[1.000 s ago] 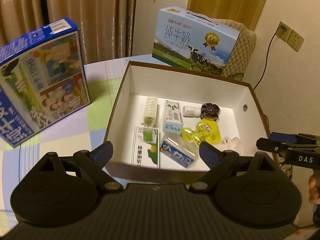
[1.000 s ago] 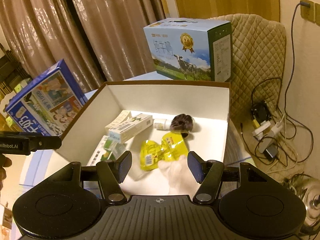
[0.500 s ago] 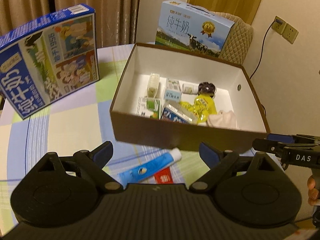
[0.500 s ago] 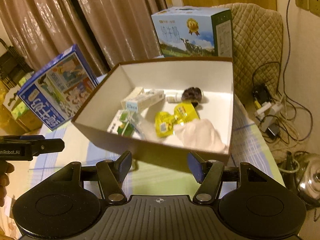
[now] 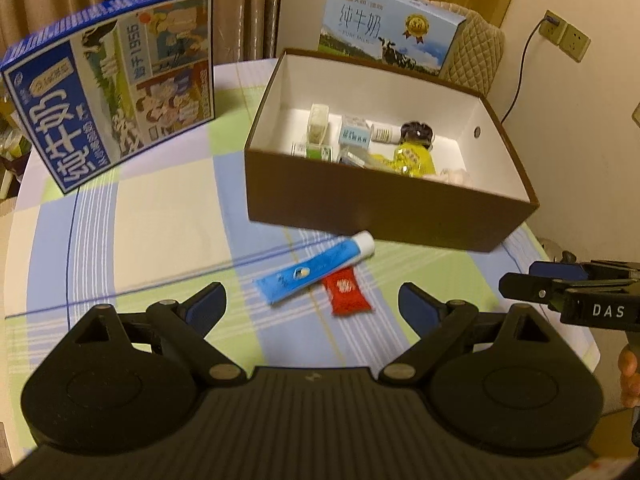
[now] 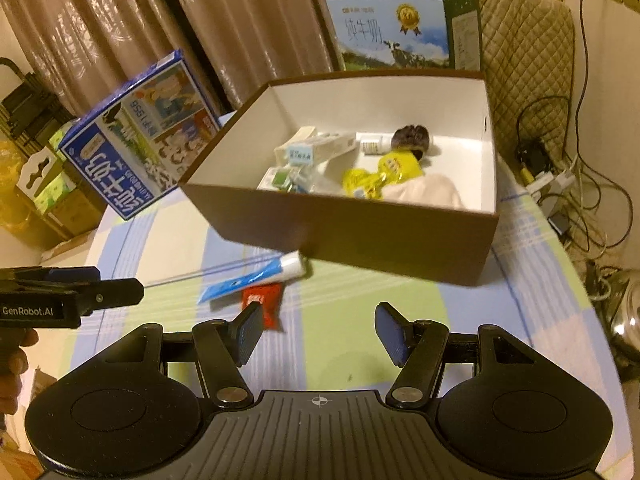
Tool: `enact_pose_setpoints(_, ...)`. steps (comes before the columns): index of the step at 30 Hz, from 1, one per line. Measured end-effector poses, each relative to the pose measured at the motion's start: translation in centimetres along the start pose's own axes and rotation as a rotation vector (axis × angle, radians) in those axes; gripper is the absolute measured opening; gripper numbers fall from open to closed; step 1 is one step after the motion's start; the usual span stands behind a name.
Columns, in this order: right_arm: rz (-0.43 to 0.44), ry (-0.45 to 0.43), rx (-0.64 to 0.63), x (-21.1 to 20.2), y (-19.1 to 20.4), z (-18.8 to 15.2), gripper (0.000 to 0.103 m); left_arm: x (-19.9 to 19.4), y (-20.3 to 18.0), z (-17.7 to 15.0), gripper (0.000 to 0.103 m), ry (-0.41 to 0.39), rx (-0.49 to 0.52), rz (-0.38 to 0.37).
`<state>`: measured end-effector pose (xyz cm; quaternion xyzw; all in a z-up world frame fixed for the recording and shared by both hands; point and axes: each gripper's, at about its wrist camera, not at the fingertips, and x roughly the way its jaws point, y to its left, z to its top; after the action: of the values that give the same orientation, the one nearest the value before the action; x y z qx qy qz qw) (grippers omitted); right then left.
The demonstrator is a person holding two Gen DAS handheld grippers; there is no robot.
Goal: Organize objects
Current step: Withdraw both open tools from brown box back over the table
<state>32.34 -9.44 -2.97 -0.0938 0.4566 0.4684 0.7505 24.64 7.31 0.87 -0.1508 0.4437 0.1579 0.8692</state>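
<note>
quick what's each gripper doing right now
Left gripper: open, holding nothing.
Right gripper: open, holding nothing.

Desk [image 5: 160, 208] cloth: checked, pale green, light blue and cream, thin blue lines. Box [image 5: 384, 216]: brown outside, white inside. Tube [image 5: 312, 272]: blue, white cap; at its 5 o'clock, red packet [image 5: 347, 291]. Pouch [image 5: 414, 158] in box: yellow. Left tongs [image 5: 312, 306]: black, blue pads.
</note>
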Motion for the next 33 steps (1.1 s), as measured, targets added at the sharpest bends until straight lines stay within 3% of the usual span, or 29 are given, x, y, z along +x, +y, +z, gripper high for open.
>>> enact_pose_setpoints(14,0.014,0.080,-0.012,1.2,2.6,-2.7,0.059,-0.5,1.8,-3.4,0.091,0.044,0.008,0.025)
enact_pose_setpoints(33,0.003,0.129,-0.024,3.9,4.0,-3.9,0.059,1.4,3.6,-4.5,0.091,0.100,0.010,0.057)
